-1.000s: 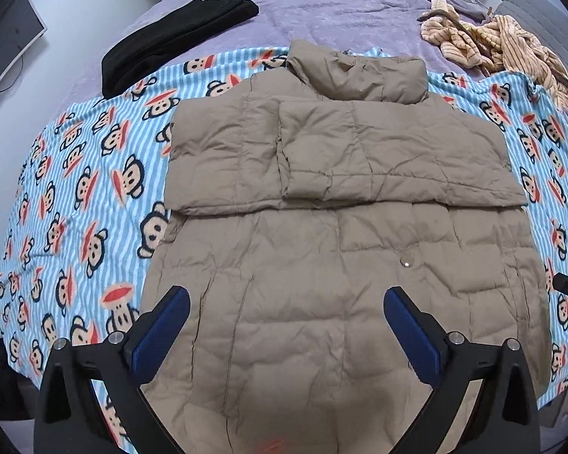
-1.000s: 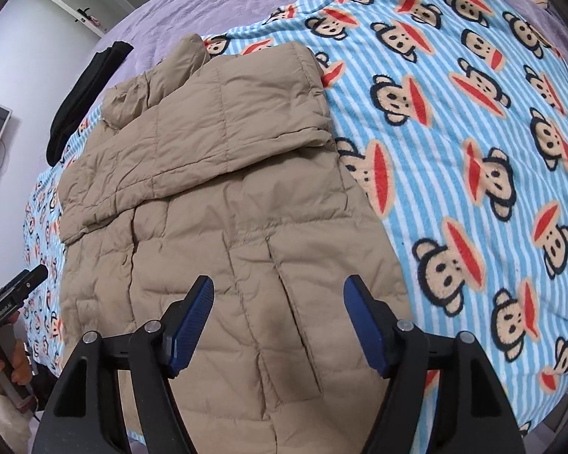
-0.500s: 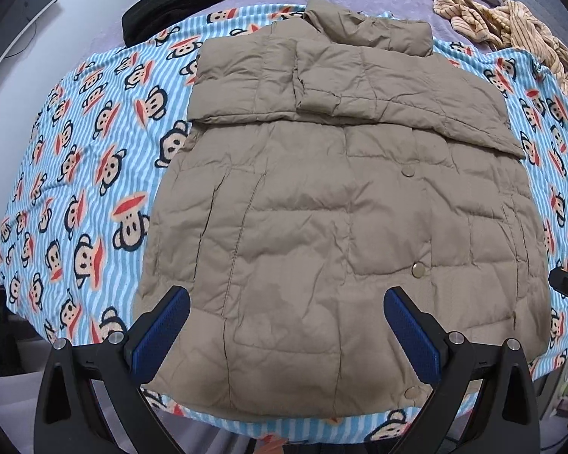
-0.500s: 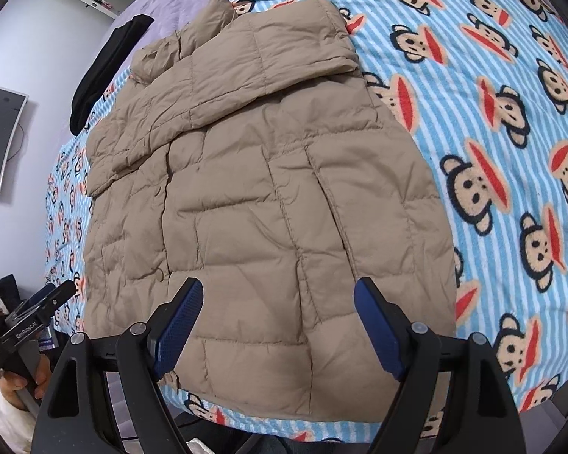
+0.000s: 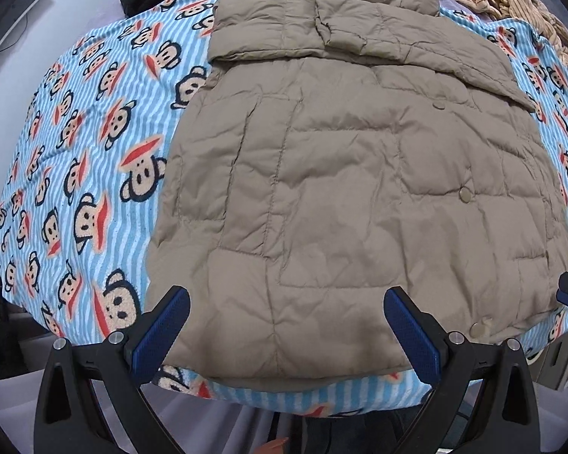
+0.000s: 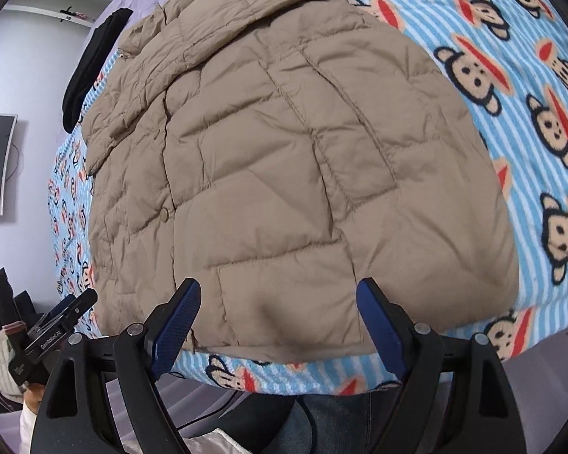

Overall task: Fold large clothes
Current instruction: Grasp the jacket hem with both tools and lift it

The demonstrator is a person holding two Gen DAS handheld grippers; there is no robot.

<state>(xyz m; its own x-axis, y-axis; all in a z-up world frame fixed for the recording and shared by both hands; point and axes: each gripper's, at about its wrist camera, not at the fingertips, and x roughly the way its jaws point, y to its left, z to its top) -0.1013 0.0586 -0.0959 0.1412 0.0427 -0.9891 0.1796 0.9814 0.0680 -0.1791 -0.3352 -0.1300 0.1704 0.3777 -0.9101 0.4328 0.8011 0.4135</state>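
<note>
Along the frame's lower edge, our left claw (image 5: 286, 325) and right claw (image 6: 278, 319), the right's jaws just widened, gape empty above the jacket (image 5: 359, 189) hem; we should pinch both corners evenly.

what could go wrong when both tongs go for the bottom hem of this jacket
The jacket hem lies at the bed edge, so the open left tongs or right tongs might pinch the monkey blanket too. The puffy hem could slip out. Lifting may undo the folded sleeves.
</note>
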